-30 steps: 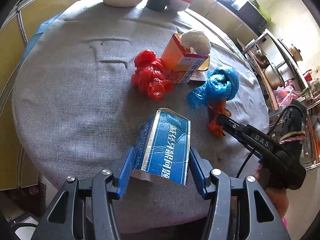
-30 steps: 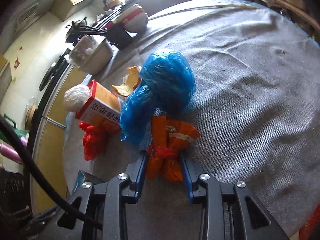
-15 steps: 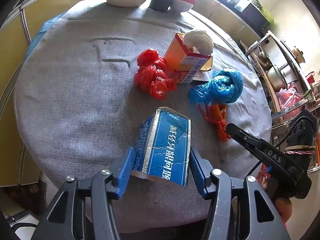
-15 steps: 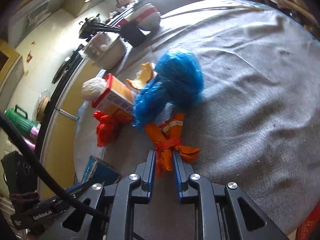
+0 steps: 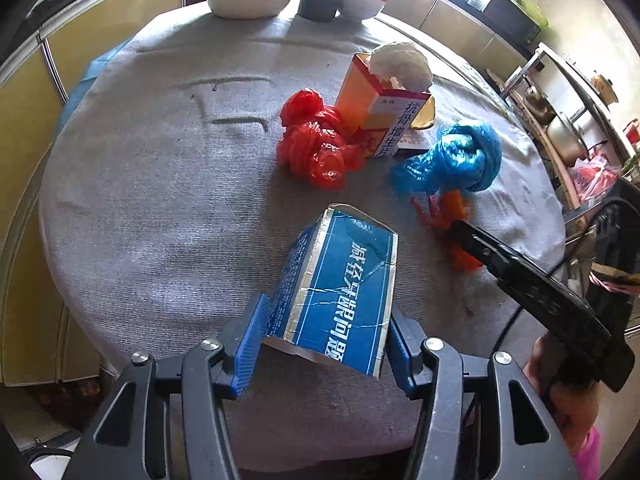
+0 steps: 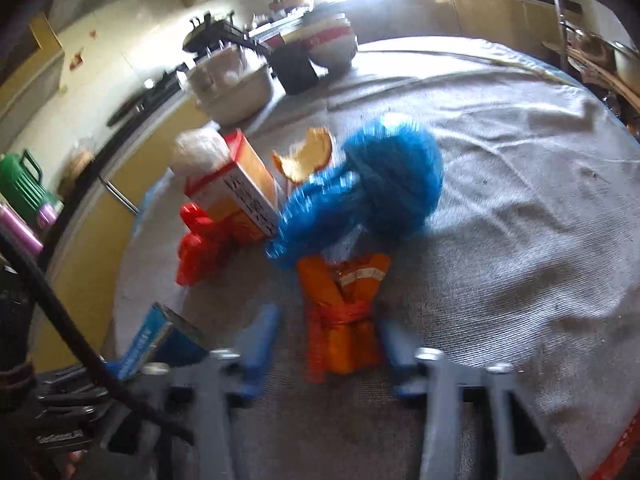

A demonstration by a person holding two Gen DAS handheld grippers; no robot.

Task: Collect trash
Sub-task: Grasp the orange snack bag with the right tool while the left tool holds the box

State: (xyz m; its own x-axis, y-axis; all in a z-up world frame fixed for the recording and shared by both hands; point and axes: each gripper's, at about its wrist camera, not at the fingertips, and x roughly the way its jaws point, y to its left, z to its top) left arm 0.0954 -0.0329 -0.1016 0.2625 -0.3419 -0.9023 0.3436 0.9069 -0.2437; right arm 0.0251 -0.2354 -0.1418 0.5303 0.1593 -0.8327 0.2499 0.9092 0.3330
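The left hand-held gripper (image 5: 324, 344) clamps the blue carton (image 5: 340, 292), a light, crushable box best held across its flat sides. The right hand-held gripper (image 6: 326, 344) stands wide around the orange wrapper bundle (image 6: 344, 308) on the tabletop (image 6: 520, 240) (soft, light; its tied waist looks the surest hold). The blue bag (image 6: 372, 196) touches the bundle's far end; open cloth lies to the right.

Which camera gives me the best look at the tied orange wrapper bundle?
Right wrist. The tied orange wrapper bundle lies whole between the open right gripper fingers, though blurred. The left wrist view is sharper, but the right gripper's black finger covers part of the bundle.
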